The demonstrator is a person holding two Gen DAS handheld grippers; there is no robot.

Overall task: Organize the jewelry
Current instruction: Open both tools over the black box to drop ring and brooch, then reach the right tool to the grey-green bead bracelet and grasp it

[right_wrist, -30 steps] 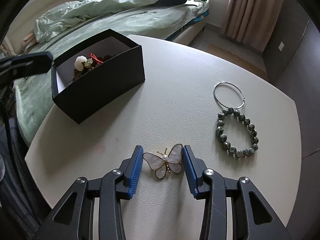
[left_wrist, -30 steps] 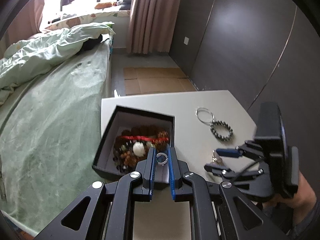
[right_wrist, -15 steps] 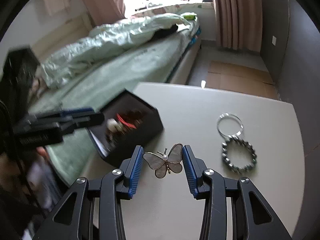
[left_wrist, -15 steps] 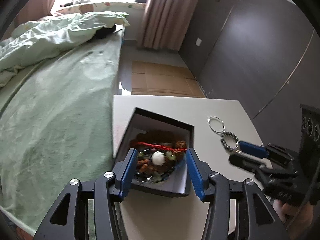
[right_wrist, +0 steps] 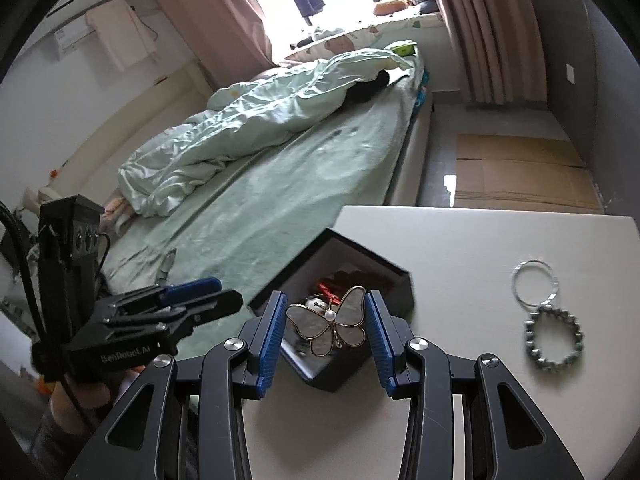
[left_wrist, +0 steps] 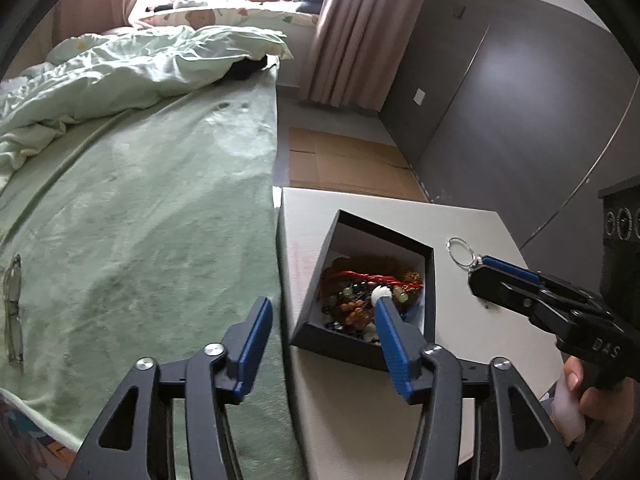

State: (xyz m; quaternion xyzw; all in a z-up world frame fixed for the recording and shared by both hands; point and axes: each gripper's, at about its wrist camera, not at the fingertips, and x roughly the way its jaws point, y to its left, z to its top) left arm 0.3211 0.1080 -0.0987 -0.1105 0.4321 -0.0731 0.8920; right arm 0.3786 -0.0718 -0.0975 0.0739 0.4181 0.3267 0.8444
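Bedroom scene: white table (right_wrist: 460,248) right beside a bed (left_wrist: 140,208) with a green sheet and a rumpled pale quilt (right_wrist: 256,120), pink curtains (left_wrist: 360,32) by the window, flattened cardboard (right_wrist: 516,172) on the floor past the table. Landmark is the black box (right_wrist: 362,258) at the table's bed-side corner, lid off, holding a heap of mixed beads (left_wrist: 360,300) with a red cord on top. Right gripper (right_wrist: 326,320) is partly closed, blue pads pinching a mother-of-pearl butterfly brooch (right_wrist: 327,320) by its wing edges, brooch lifted off the table and lined up over the near corner of the box. Left gripper (left_wrist: 320,332) is spread wide with nothing between the pads; one finger sits in front of the box contents, the other out over the bed beside the box. On the far side of the box from the bed, a thin silver hoop (right_wrist: 534,282) lies on the table with a dark bead bracelet (right_wrist: 554,338) touching it, both well apart from the box. Glasses (left_wrist: 14,308) lie on the bed, far from the box.
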